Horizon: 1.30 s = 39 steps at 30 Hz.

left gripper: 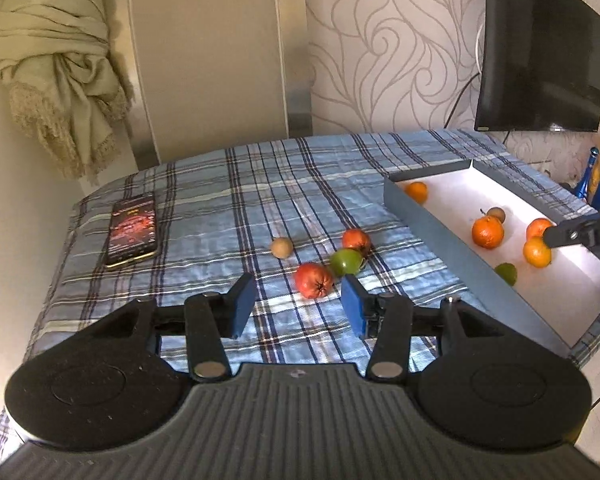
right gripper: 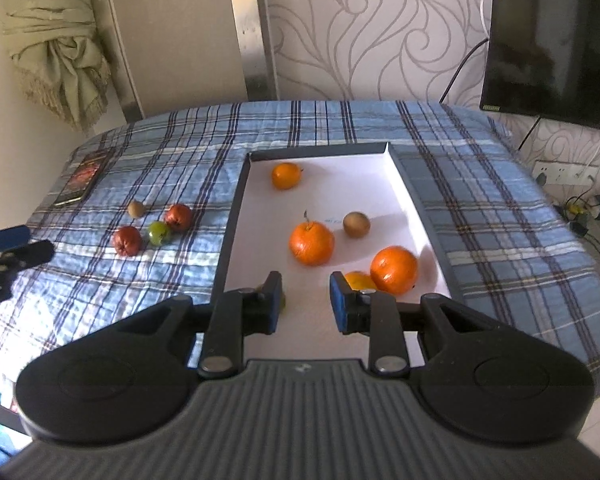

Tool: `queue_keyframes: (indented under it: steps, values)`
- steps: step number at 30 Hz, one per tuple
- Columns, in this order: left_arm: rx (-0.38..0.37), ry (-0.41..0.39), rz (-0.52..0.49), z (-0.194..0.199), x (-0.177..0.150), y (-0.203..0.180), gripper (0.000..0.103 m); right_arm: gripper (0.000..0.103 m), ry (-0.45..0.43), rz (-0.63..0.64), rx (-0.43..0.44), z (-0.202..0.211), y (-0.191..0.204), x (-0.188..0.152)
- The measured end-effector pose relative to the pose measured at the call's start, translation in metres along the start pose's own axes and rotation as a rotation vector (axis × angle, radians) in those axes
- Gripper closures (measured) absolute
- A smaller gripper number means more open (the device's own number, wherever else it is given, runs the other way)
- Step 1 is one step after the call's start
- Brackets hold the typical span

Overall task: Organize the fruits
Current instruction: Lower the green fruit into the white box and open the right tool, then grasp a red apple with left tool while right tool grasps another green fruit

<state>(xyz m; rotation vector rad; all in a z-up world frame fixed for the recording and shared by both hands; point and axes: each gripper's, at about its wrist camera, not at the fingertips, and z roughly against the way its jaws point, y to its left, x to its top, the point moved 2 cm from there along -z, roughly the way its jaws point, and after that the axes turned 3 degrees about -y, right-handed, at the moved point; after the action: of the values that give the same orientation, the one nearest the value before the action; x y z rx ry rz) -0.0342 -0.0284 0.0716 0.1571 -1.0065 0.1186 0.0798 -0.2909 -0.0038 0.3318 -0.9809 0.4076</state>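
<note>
Left gripper (left gripper: 297, 304) fingers apart, empty, just short of the red fruit (left gripper: 314, 280) on the plaid table (left gripper: 203, 184). Right gripper (right gripper: 304, 300) fingers with a visible gap, gripping nothing, above the tray (right gripper: 235, 208); oranges (right gripper: 394, 270) just beyond its right finger.

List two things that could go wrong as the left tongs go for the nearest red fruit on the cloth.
1. The nearest red fruit sits just ahead of the open left tongs, close beside the green fruit; closing may knock that one rolling.
2. The tray has a raised wall; a low carry could clip it.
</note>
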Motion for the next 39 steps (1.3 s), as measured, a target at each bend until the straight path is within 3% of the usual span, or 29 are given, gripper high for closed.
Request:
queue_keyframes:
  steps: [6, 18, 31, 39]
  values:
    - [-0.024, 0.015, -0.014, -0.028, -0.002, 0.001, 0.05, 0.074, -0.023, -0.005, -0.029, 0.011, -0.001, 0.007]
    - [-0.052, 0.049, -0.049, -0.077, -0.005, 0.006, 0.05, 0.074, -0.055, 0.039, 0.053, 0.041, 0.035, 0.017]
    - [-0.127, 0.097, -0.03, -0.108, -0.009, 0.009, 0.05, 0.074, -0.022, 0.067, 0.054, 0.037, 0.052, 0.015]
    - [-0.161, 0.103, -0.041, -0.116, -0.007, -0.001, 0.064, 0.074, -0.016, 0.072, 0.055, 0.036, 0.056, 0.015]
